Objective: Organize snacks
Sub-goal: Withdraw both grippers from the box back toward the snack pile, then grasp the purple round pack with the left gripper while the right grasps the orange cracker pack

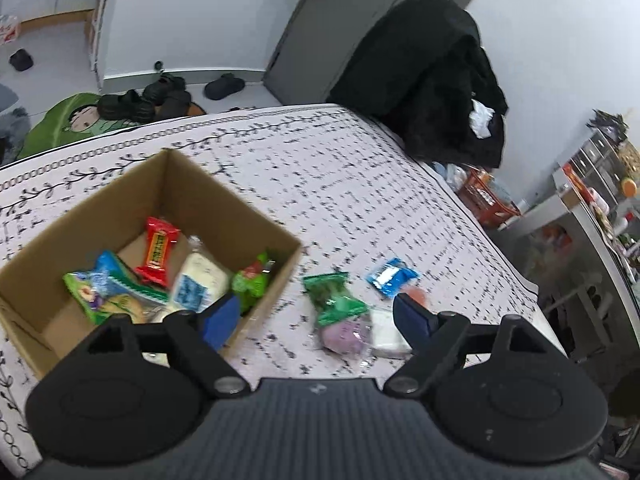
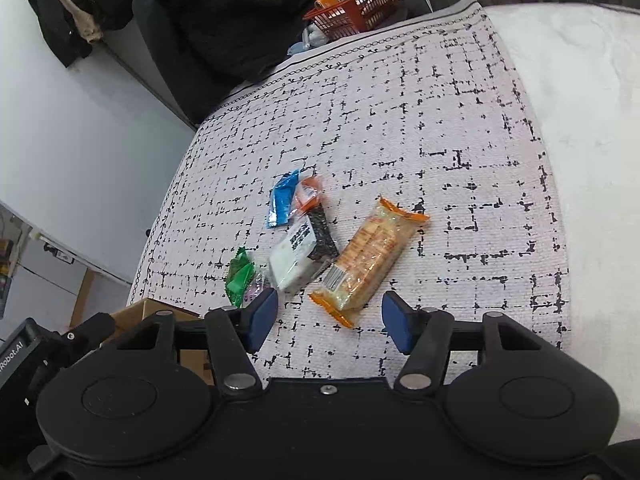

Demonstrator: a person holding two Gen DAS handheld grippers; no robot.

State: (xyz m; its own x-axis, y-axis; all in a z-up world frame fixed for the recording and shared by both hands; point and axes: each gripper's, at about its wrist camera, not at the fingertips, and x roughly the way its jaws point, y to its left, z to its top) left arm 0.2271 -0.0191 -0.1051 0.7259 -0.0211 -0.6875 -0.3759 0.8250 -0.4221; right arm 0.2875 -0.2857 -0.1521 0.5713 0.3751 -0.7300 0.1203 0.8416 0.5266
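- White walls, a grey door and a dark coat heap (image 1: 424, 76) frame the patterned cloth (image 1: 328, 184) that covers the surface I work over; shoes (image 1: 160, 96) lie on the floor beyond it.
- My left gripper (image 1: 316, 316) hangs with its blue pads spread wide and nothing between them, one pad over the near corner of the cardboard box (image 1: 224, 204), the other above the loose snacks.
- Inside the box lie a red bar (image 1: 158, 250), a white-and-blue packet (image 1: 198, 280), a green packet (image 1: 252, 280) against the right wall, and a green-and-blue bag (image 1: 108, 288) on the left.
- On the cloth just right of the box sits a green-topped packet with purple inside (image 1: 336, 312), touching a white packet (image 1: 386, 332); a blue sachet (image 1: 390, 278) lies a little farther off.
- My right gripper (image 2: 330, 318) is also spread apart and empty, hovering just above the near end of an orange cracker pack (image 2: 368, 256).
- Left of the crackers, from that view, a white-and-black packet (image 2: 302, 256) overlaps an orange-tipped wrapper (image 2: 308, 194), with the blue sachet (image 2: 284, 198) beside it and the green packet (image 2: 240, 278) nearest the box corner (image 2: 152, 312).
- An orange basket (image 2: 354, 6) stands past the far edge.
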